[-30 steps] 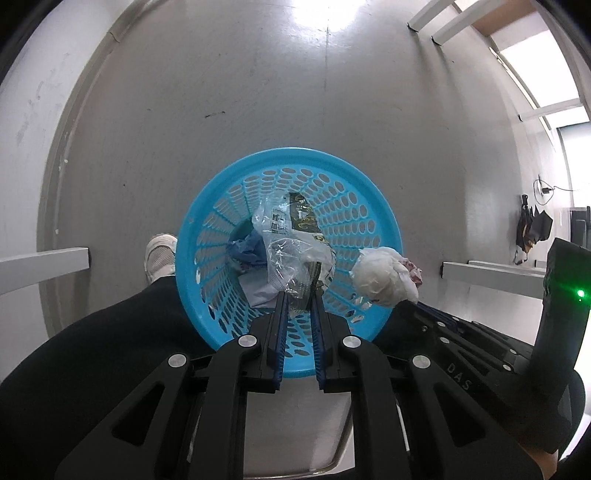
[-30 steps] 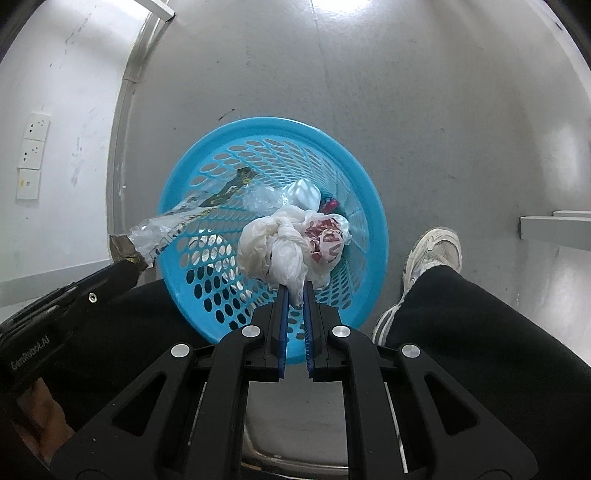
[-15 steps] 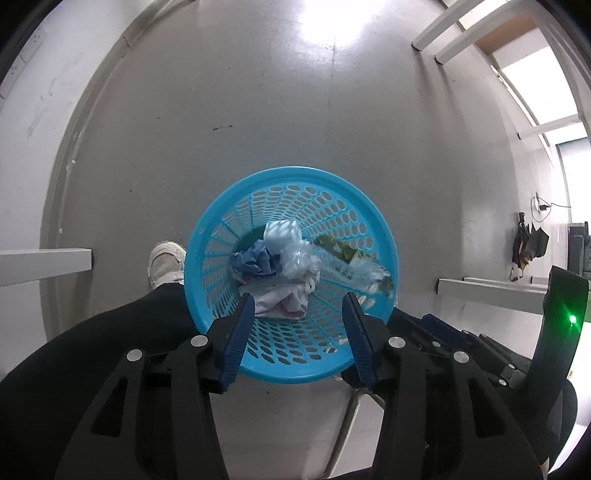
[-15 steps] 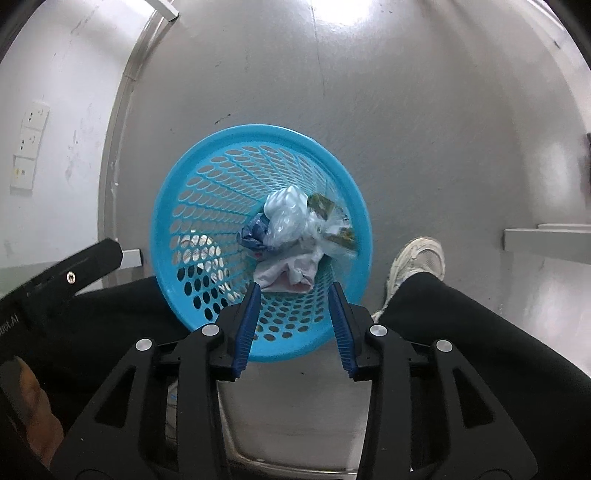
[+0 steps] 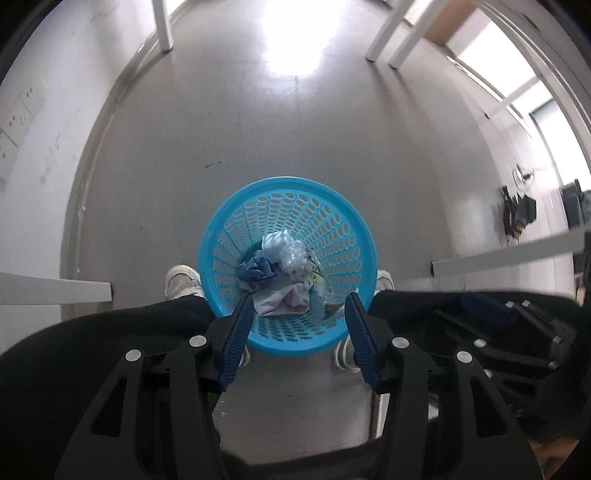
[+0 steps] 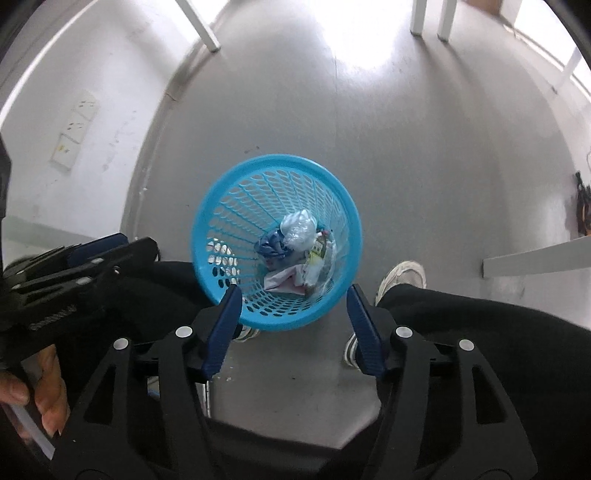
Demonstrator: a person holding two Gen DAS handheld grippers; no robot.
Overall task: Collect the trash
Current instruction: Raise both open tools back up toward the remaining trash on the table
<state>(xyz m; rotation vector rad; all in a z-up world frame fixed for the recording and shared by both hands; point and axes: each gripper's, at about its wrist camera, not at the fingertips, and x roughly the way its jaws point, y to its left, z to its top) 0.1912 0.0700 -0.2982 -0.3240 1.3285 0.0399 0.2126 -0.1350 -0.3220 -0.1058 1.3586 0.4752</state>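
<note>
A blue perforated basket (image 5: 334,218) stands on the grey floor and also shows in the right wrist view (image 6: 229,206). Crumpled trash (image 5: 284,280) lies in its bottom: clear plastic, a blue scrap, white paper, wrappers; it also shows in the right wrist view (image 6: 295,254). My left gripper (image 5: 298,306) is open and empty, held well above the basket. My right gripper (image 6: 293,297) is open and empty above it too. The left gripper's body shows at the left of the right wrist view (image 6: 74,266).
The person's black-trousered legs and white shoes (image 5: 181,280) (image 6: 404,275) flank the basket. White table legs (image 5: 162,26) (image 6: 199,26) stand far off. White rails (image 5: 55,291) (image 6: 535,258) run at the sides. Wall sockets (image 6: 75,133) are on the left wall.
Both grippers opened and dropped their trash, the clear wrapper and the white wad, into the basket. Both have then risen, so the basket looks smaller.
</note>
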